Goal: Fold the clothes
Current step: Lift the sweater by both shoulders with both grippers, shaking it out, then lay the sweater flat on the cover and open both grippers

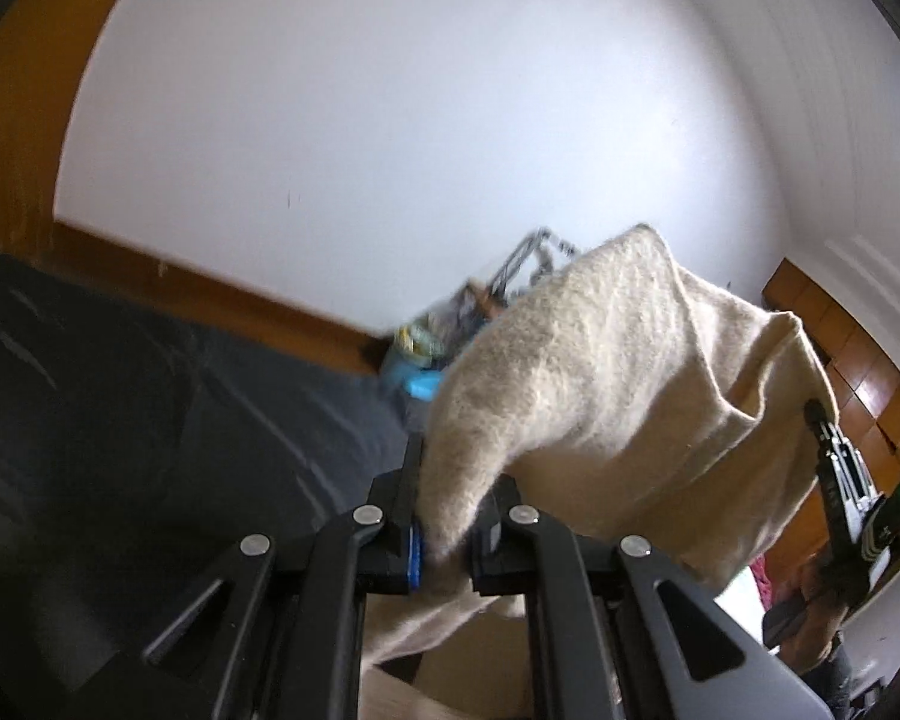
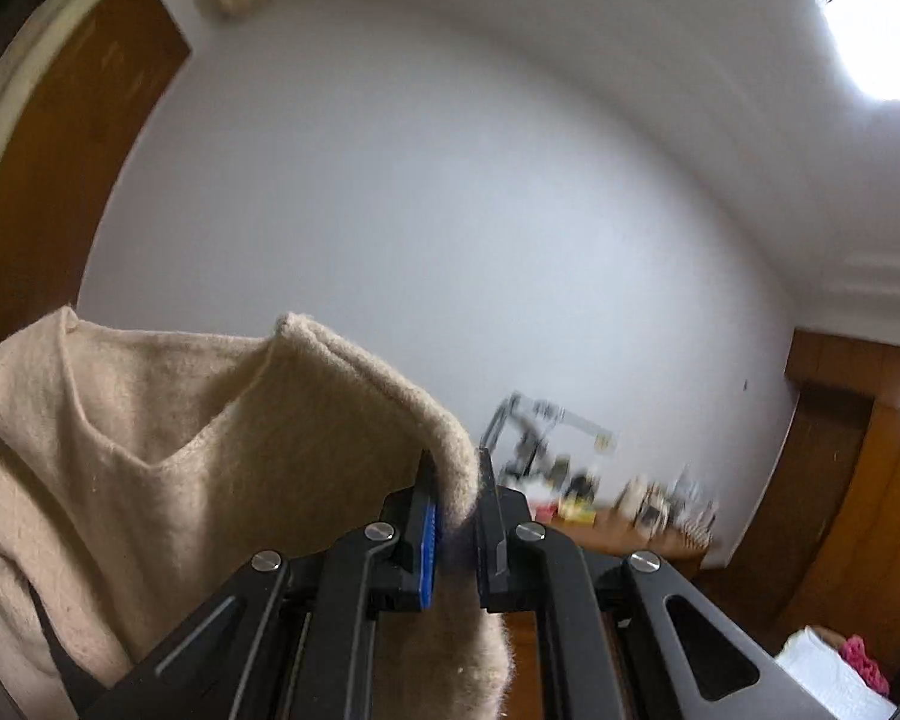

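A cream, fuzzy knitted garment [image 1: 618, 396] is hanging in the air in front of the white wall [image 1: 390, 120], stretched between the two tools. Its wool is looking thick and felted, with a soft nap and a rolled, rounded hem along the top edge.

The left tool [image 1: 444, 516] is pinching a bunched corner of the garment, its black fingers pressing in on the cloth from both sides, a blue pad [image 1: 414, 558] showing on one inner face. From that corner the fabric is rising into a peak and sagging away toward the right tool [image 1: 822, 420], which is reaching in from the far side of the garment, gripped by a person's hand [image 1: 822, 588], a green light glowing on its body.

Seen from the right wrist, the right tool [image 2: 456, 498] is clamping a folded edge of the garment [image 2: 210, 438] between narrow jaws, pointing about level at the wall. The cloth is draping away from it in a deep V-shaped sag.

Below the garment a dark grey bed cover [image 1: 150, 420] is lying, smooth and lightly creased, edged by a brown wooden skirting [image 1: 210, 294]. Beyond the garment, against the wall, blurred clutter [image 2: 600, 480] is sitting on a wooden surface.
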